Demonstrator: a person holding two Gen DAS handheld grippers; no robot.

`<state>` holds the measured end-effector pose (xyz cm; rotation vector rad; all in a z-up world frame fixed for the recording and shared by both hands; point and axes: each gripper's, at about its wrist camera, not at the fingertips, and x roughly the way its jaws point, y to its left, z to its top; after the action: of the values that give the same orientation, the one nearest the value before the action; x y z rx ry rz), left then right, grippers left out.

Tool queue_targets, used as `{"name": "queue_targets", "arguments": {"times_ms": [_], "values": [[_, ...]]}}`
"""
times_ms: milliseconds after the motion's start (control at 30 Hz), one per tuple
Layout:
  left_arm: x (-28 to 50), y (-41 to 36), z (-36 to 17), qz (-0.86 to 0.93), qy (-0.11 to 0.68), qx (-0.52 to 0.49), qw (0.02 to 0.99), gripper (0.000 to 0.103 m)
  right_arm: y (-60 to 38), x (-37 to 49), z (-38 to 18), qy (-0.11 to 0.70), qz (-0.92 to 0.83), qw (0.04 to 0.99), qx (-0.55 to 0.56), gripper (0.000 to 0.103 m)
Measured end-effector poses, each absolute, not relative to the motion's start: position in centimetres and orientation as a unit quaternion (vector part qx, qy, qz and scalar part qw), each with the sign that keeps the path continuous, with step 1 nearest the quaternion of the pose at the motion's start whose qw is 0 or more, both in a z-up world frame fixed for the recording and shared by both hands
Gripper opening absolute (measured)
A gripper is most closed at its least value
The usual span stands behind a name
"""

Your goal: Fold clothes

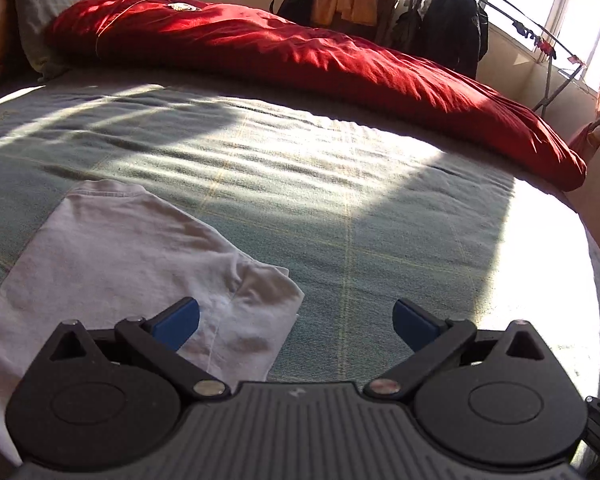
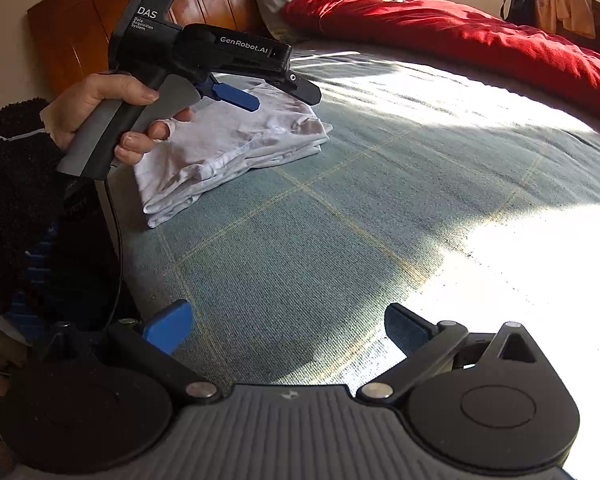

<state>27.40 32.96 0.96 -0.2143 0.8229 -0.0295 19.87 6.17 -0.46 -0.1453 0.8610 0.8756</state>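
White folded shirt (image 1: 112, 256) lies flat on my green bedspread (image 1: 340, 200), low left in the left wrist view; my left gripper (image 1: 296, 322) hangs over its near corner, jaws wide, holding nothing. From the right wrist, my right gripper (image 2: 288, 330) gapes empty above bare bedspread, well apart from the shirt under the left one.
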Motion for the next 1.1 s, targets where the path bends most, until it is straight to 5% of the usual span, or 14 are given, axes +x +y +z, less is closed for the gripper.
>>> {"name": "queue_targets", "arguments": {"times_ms": [500, 767, 1100], "values": [[19.1, 33.0, -4.1, 0.013, 0.458, -0.163, 0.874, 0.102, 5.0, 15.4, 2.7, 0.401, 0.401, 0.821, -0.062, 0.103], [18.2, 37.0, -1.4, 0.026, 0.395, -0.197, 0.897, 0.102, 5.5, 14.7, 2.9, 0.4, 0.403, 0.821, -0.062, 0.103], [17.8, 41.3, -4.7, 0.097, 0.427, -0.214, 0.873, 0.102, 5.6, 15.5, 2.4, 0.405, 0.393, 0.823, -0.064, 0.103]]}}
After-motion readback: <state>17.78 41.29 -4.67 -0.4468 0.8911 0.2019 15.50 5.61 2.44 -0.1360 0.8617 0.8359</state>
